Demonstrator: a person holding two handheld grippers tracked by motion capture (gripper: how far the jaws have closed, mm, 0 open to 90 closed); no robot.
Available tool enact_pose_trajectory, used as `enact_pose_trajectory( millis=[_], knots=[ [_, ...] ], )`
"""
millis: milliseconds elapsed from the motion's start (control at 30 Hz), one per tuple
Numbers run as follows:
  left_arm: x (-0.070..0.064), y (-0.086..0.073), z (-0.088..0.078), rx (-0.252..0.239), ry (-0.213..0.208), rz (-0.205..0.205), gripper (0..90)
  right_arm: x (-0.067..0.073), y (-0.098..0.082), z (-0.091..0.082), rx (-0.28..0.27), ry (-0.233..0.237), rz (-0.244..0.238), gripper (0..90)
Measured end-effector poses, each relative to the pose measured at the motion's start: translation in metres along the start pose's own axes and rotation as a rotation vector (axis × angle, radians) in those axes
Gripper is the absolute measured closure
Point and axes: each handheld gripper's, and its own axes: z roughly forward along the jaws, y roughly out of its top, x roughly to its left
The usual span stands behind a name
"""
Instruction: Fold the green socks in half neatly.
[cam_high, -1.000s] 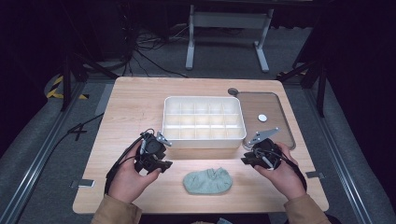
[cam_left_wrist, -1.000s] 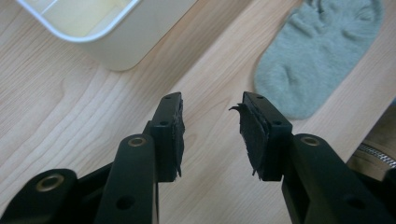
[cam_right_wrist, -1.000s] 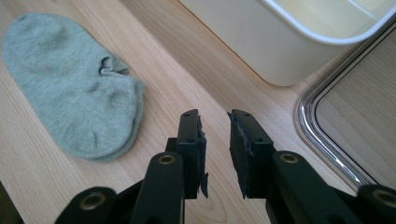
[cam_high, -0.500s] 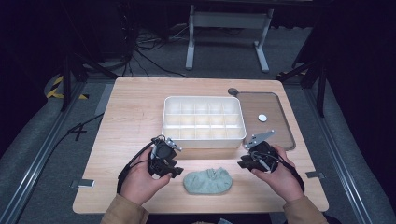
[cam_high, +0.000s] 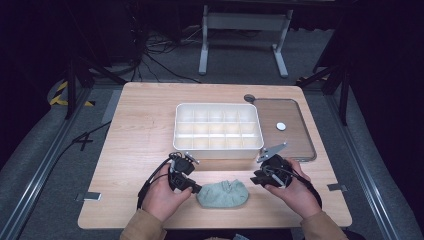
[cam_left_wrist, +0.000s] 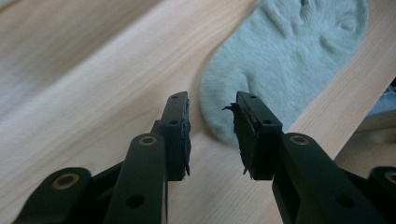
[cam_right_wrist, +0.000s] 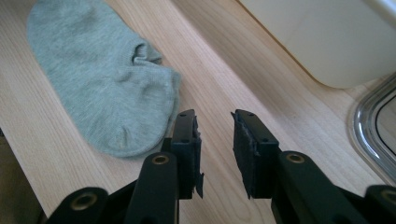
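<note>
Your left hand-held gripper (cam_left_wrist: 210, 121) sits low at one end of the grey-green sock (cam_high: 223, 193), jaws parted and just closing in, with the sock's edge between the tips but not yet pinched. Your right hand-held gripper (cam_right_wrist: 214, 135) waits released just beside the other end, its jaws just widened, nothing between them. The sock lies flat on the desk (cam_high: 140, 135) near its front edge, in front of the white divided bin (cam_high: 218, 131). You're at the approach-and-grasp step; next, press the left tips down and clamp the fabric.
</note>
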Motion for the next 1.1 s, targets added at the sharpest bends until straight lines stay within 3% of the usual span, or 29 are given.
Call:
enact_pose_trajectory(
  millis=[200,500,667,833,967,1100],
  knots=[
    [-0.008,0.001,0.01,0.053,0.007,0.01,65.8,0.006,0.001,0.003,0.014,-0.001,-0.02,69.7],
    [-0.009,0.001,0.018,0.111,0.002,0.009,62.7,0.011,0.002,0.009,0.028,0.014,-0.037,68.4],
    [-0.011,0.001,0.019,0.104,0.008,0.001,63.8,0.014,0.003,0.009,0.03,0.016,-0.044,67.9],
    [-0.013,0.0,0.022,0.069,-0.022,-0.025,79.5,0.019,0.005,0.01,0.029,0.02,-0.046,68.0],
    [-0.014,-0.001,0.02,0.054,0.006,-0.038,81.2,0.03,0.005,0.014,0.027,0.07,-0.039,73.3],
    [-0.01,-0.002,0.014,0.037,0.049,-0.057,81.5,0.045,0.007,0.021,0.026,0.115,-0.065,82.3]
  ],
)
